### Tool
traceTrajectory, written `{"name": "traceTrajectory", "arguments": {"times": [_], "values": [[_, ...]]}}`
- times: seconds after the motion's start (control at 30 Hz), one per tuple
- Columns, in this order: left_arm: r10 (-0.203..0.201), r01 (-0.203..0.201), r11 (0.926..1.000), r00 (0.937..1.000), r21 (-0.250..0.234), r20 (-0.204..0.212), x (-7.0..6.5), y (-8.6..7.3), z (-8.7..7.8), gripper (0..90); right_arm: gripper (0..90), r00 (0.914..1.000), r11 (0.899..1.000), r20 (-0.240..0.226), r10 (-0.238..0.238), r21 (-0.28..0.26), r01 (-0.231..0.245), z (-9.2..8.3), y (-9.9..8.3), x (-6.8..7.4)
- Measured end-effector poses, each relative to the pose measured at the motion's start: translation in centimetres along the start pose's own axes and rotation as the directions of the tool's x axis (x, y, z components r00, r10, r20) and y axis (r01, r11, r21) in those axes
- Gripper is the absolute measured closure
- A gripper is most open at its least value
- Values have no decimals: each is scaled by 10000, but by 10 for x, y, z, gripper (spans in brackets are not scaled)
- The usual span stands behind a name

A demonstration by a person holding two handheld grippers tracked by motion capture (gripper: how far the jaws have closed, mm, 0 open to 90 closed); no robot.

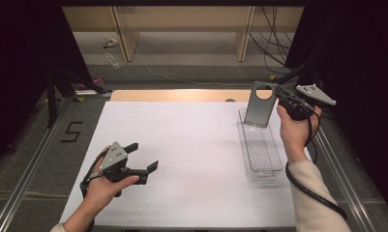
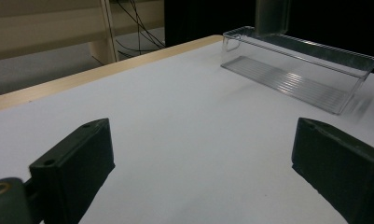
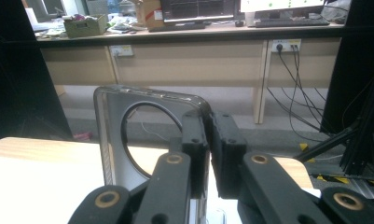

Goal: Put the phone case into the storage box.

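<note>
White sheeting covers the bench (image 1: 191,145), with wooden shelving behind. Right tongs (image 3: 208,140) pinch the top corner of a grey plate with 1 round hole (image 1: 259,108), held upright over the far end of a clear tray (image 1: 261,145). Left tongs (image 1: 143,157) hover wide apart over bare sheeting, holding nothing.

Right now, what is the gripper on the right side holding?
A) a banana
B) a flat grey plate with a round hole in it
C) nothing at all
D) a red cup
B: the right gripper has its jaws shut on the top corner of the flat grey plate with a round hole, and the plate stands upright with its lower end in the far end of the clear tray.
</note>
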State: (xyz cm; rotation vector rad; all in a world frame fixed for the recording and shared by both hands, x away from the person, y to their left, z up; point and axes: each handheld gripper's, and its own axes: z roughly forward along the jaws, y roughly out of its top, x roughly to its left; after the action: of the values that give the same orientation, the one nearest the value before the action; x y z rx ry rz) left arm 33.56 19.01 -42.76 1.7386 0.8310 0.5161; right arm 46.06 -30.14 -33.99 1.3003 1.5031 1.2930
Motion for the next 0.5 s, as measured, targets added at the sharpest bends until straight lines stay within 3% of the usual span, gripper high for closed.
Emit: {"name": "traceTrajectory", "arguments": {"times": [0.5], "values": [[-7,7,10000,10000,3,1,0,0,0,49,852,9999,10000,69,-81,-8,81,3,0,-2]]}}
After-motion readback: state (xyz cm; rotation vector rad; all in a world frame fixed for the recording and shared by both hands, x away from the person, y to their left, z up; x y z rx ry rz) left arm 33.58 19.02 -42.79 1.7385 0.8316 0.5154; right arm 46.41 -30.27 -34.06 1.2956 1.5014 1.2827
